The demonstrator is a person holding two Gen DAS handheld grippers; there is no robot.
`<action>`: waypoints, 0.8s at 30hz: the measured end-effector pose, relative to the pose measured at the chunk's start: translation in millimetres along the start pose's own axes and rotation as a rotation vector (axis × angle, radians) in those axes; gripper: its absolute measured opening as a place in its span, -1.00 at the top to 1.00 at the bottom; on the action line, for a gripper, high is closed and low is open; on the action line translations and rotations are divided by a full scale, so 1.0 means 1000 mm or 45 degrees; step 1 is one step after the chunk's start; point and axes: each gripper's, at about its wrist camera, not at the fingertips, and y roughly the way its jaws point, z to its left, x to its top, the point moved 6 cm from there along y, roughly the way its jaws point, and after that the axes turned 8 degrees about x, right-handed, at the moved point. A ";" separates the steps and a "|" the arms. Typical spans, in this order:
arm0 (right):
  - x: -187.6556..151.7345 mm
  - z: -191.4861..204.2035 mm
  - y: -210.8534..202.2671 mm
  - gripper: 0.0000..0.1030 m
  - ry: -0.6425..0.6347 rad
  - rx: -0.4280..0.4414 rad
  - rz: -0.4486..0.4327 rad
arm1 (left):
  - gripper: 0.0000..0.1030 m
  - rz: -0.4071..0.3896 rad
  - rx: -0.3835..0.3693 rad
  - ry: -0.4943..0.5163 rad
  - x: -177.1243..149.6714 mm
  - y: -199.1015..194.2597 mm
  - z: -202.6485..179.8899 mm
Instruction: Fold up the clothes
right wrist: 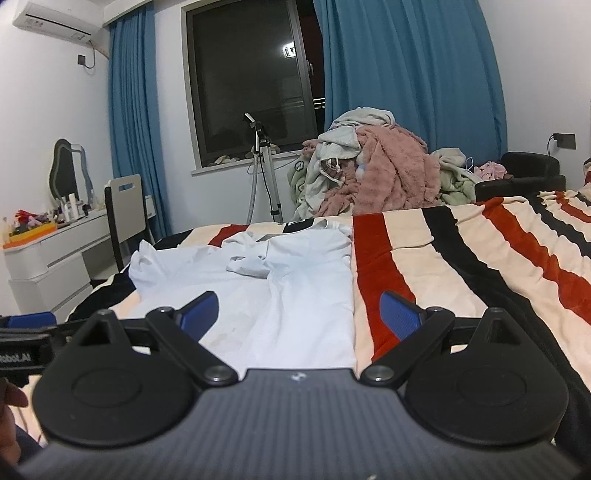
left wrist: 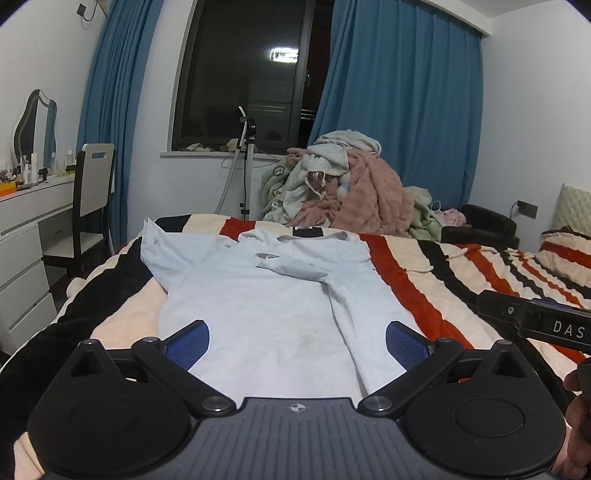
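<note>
Shirt (left wrist: 258, 295) lies under both wide-open, empty grippers (left wrist: 297, 341) (right wrist: 299, 314); only the right view shows the air conditioner (right wrist: 55, 20).

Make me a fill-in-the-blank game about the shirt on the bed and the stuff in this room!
1. The shirt spread on the striped blanket is ____ in colour.
2. The curtains beside the window are ____.
3. Nothing is between the jaws of the left hand-held gripper or the right hand-held gripper, so both are ____.
4. In the pile of clothes behind the bed, the fluffy blanket is ____.

Missing words: white; blue; open; pink
</note>
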 end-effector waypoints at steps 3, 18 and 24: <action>-0.001 0.003 0.001 -0.86 -0.011 0.001 0.004 | -0.99 -0.002 0.003 0.003 -0.002 0.000 0.002; 0.056 0.017 0.026 -0.86 -0.035 0.000 -0.089 | -0.99 0.040 0.066 0.005 -0.011 0.018 0.008; 0.079 0.015 0.056 -0.86 -0.056 0.040 -0.115 | -0.99 0.088 0.086 -0.043 -0.014 0.030 0.016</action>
